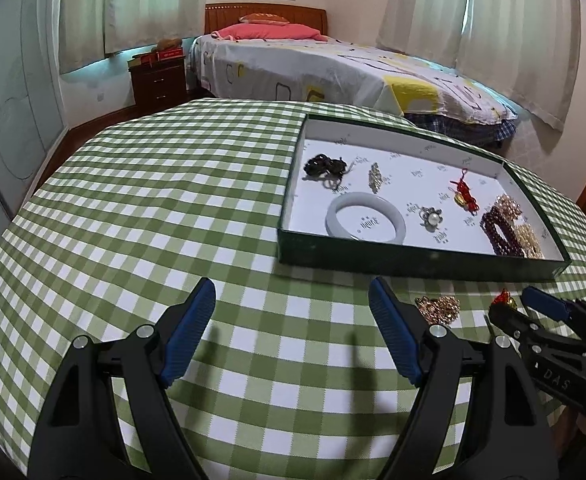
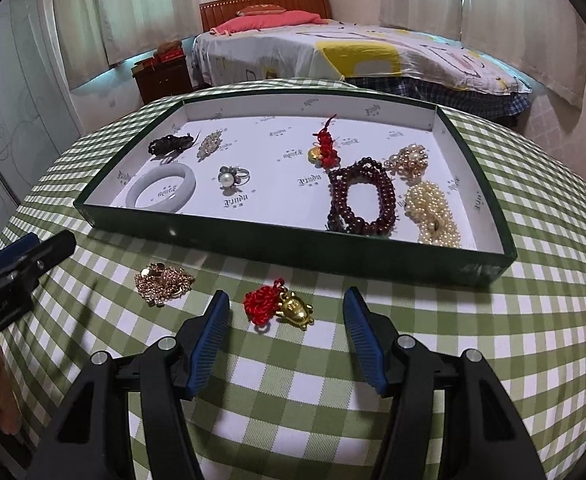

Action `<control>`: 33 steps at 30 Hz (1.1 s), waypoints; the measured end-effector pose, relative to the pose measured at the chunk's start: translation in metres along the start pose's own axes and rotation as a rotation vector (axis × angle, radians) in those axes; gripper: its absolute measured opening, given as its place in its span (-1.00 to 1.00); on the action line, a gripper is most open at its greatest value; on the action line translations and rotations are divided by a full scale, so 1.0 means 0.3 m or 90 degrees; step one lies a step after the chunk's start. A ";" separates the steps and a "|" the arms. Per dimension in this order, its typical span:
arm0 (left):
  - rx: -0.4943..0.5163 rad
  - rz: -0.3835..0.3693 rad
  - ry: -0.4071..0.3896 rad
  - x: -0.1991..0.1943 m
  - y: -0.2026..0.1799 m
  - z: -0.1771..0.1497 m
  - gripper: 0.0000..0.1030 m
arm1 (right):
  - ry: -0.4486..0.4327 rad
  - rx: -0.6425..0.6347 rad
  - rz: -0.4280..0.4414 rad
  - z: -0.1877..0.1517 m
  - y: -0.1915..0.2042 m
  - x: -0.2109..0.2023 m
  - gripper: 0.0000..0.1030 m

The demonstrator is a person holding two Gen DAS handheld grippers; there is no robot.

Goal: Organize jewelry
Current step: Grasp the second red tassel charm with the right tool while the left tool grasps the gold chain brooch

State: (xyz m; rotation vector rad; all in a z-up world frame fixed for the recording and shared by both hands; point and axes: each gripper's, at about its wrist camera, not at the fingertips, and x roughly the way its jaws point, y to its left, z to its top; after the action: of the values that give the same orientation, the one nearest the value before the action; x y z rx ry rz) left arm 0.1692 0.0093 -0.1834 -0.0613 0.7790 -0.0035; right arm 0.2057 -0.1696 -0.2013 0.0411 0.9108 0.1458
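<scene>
Right gripper (image 2: 285, 340): low over the checked cloth, blue pads spread apart, nothing pinched.
Left gripper (image 1: 291, 332): also low over the cloth, pads spread wide, nothing between them, only bare checks.
Green checked cloth (image 2: 333, 400): covers the whole table under both grippers.
Gold charm with red cord (image 2: 281, 308): on the cloth, just past the right gripper's tips, lined up with the gap between them, not touched.
Gold chain pile (image 2: 163, 280): on the cloth to the left of the charm, near the box's front wall, between the two grippers.
Same chain from the left wrist view (image 1: 439, 308): just beside the left gripper's right pad, not touched.
Green box (image 2: 293, 248): flat and open, white printed paper inside, just behind the two loose pieces.
White bangle (image 2: 161, 192): in the box, front left, lying flat.
Pearl ring (image 2: 231, 178): in the box, right of the bangle.
Dark red bead bracelet (image 2: 361, 200): in the box, front right part.
White pearl bunch (image 2: 433, 212): right beside the red beads.
Gold and pearl cluster (image 2: 409, 162): behind the pearl bunch.
Second red cord charm (image 2: 325, 148): in the box, middle back.
Sparkly brooch (image 2: 209, 144): back left part of the box.
Dark bead bundle (image 2: 169, 144): left of the brooch.
Bed (image 2: 333, 48): far behind the table, patterned cover, pink pillow.
Dark wood nightstand (image 2: 165, 78): left of the bed.
</scene>
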 end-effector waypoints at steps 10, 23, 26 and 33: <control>0.026 -0.021 0.012 0.000 -0.059 -0.020 0.50 | 0.004 -0.027 -0.005 0.003 0.013 -0.004 -0.59; 0.050 -0.079 0.035 0.028 -0.175 -0.028 0.50 | -0.026 0.016 -0.004 -0.019 -0.075 -0.064 -0.61; 0.057 -0.086 0.047 0.049 -0.210 -0.031 0.50 | -0.031 0.031 -0.006 -0.025 -0.106 -0.076 -0.61; 0.067 -0.079 0.074 0.104 -0.271 -0.030 0.49 | -0.039 0.067 0.000 -0.030 -0.173 -0.088 -0.61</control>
State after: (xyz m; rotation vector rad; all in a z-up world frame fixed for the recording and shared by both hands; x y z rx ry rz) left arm 0.1867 -0.0731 -0.2071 -0.0087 0.8892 -0.1669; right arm 0.1881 -0.2251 -0.1912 0.1421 0.8562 0.0955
